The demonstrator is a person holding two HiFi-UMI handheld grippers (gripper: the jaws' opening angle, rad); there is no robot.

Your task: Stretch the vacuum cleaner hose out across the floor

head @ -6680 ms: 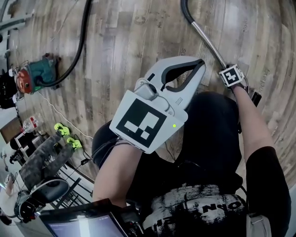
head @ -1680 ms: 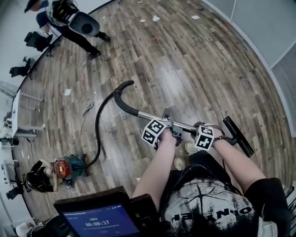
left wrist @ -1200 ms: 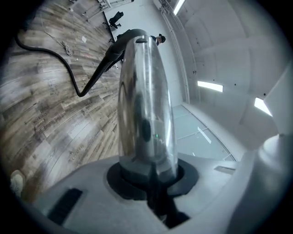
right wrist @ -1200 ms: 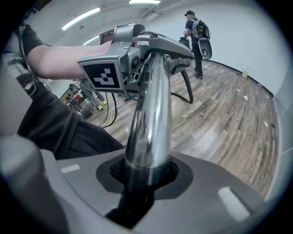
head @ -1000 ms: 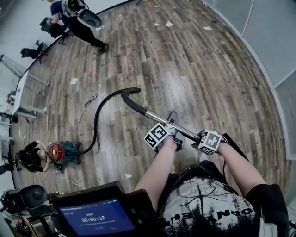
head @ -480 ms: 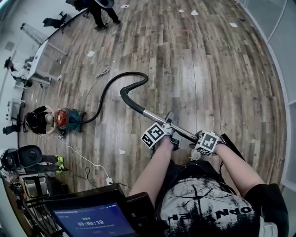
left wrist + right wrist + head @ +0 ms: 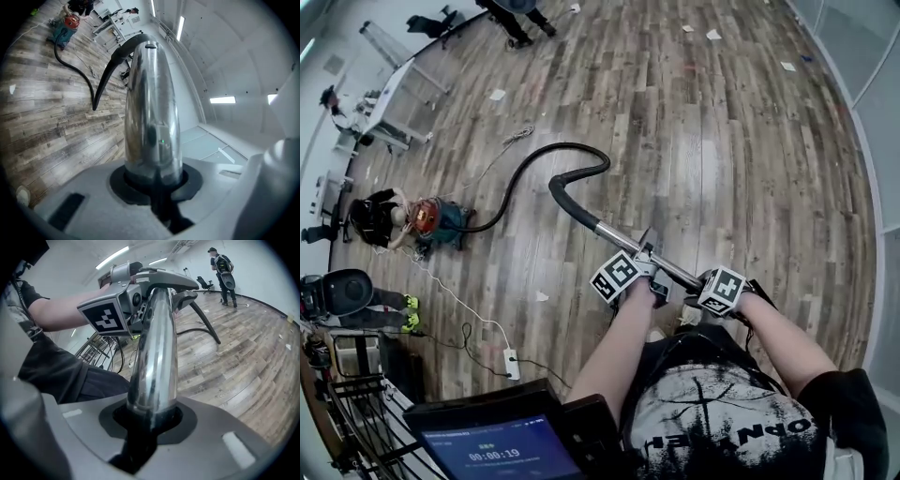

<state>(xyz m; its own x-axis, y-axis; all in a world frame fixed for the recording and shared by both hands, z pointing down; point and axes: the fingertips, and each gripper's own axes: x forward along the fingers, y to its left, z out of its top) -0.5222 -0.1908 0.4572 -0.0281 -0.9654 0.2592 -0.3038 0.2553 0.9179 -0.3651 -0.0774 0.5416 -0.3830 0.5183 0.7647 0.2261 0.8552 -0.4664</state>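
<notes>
Head view: I see the hose [image 7: 581,146] curving over the floor [image 7: 703,141] from the vacuum [image 7: 441,223] to the tube [image 7: 619,239]. The left hand-held gripper [image 7: 649,262] and the right hand-held gripper [image 7: 701,281] sit on the tube.
Left gripper view: my left jaws pinch the tube [image 7: 152,117].
Right gripper view: my right jaws have just been closing and clamp the tube [image 7: 157,357], with the left one further along.

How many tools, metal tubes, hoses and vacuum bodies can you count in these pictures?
Tools: 2 (left tool, right tool)
Metal tube: 1
Hose: 1
Vacuum body: 1
Total: 5
</notes>
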